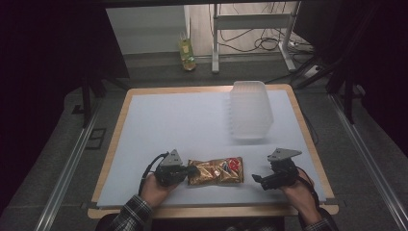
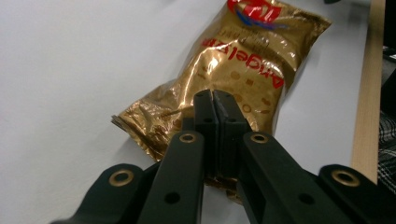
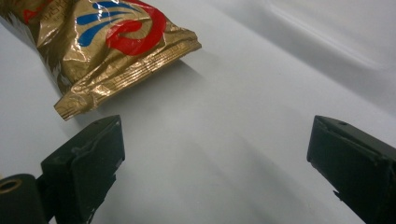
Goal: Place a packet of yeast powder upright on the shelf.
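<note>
A crinkled gold foil snack bag (image 1: 215,171) with red and blue print lies flat on the white table cover (image 1: 183,125), low in the high view and just left of centre, between the two hands. The left gripper (image 1: 191,170), black with a grey three-cornered plate on top, sits at the bag's left end. In the left gripper view its two jaws are pressed together over the gold foil (image 2: 243,60) near the bag's crimped end; they appear to pinch the edge of the bag, though the jaws themselves hide the exact point of contact.

The right gripper (image 1: 256,178) rests at the lower right of the high view, a little apart from the bag's right end. In the right gripper view its jaws stand wide apart with nothing between them but bare white cover, and the bag's sealed corner (image 3: 112,46) lies at the upper left, just beyond the left jaw tip.

A stack of clear plastic trays (image 1: 249,109) stands in the upper right part of the table, well apart from the bag. The table's light wooden edge (image 1: 211,211) shows around the cover.
</note>
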### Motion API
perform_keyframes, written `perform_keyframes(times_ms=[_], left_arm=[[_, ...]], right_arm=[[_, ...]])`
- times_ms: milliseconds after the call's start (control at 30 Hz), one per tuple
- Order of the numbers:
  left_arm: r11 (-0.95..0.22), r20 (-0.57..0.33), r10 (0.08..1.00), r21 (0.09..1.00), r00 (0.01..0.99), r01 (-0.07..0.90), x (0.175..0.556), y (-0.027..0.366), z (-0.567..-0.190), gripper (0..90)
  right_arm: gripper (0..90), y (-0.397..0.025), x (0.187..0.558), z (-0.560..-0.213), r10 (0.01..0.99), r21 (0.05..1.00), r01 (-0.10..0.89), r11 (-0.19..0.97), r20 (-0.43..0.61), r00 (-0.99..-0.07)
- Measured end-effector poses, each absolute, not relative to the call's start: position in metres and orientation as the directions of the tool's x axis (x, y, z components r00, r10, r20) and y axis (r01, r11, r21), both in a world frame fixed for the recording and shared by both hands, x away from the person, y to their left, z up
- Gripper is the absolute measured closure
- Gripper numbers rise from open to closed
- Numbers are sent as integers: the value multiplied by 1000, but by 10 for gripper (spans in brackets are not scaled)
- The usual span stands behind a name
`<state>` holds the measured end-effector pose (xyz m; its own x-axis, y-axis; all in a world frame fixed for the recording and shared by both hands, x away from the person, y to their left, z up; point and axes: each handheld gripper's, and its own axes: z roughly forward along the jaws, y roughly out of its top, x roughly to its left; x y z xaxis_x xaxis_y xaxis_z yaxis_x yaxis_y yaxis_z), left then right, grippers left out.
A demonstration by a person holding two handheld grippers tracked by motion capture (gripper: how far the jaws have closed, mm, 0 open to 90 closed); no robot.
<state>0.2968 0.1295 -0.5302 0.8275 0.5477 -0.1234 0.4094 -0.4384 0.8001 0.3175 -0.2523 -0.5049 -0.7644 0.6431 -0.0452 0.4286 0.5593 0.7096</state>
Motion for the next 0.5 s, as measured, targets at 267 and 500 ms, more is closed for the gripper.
perform_keyframes(times_ms=[267, 500], left_arm=[[-451, -138, 558, 778, 818, 438, 299, 131, -538, 900], [-486, -120, 575, 746, 809, 456, 294, 136, -541, 900]], right_arm=[[32, -252, 317, -502, 644, 729, 444, 521, 6, -765], [26, -247, 315, -498, 624, 733, 435, 523, 19, -782]])
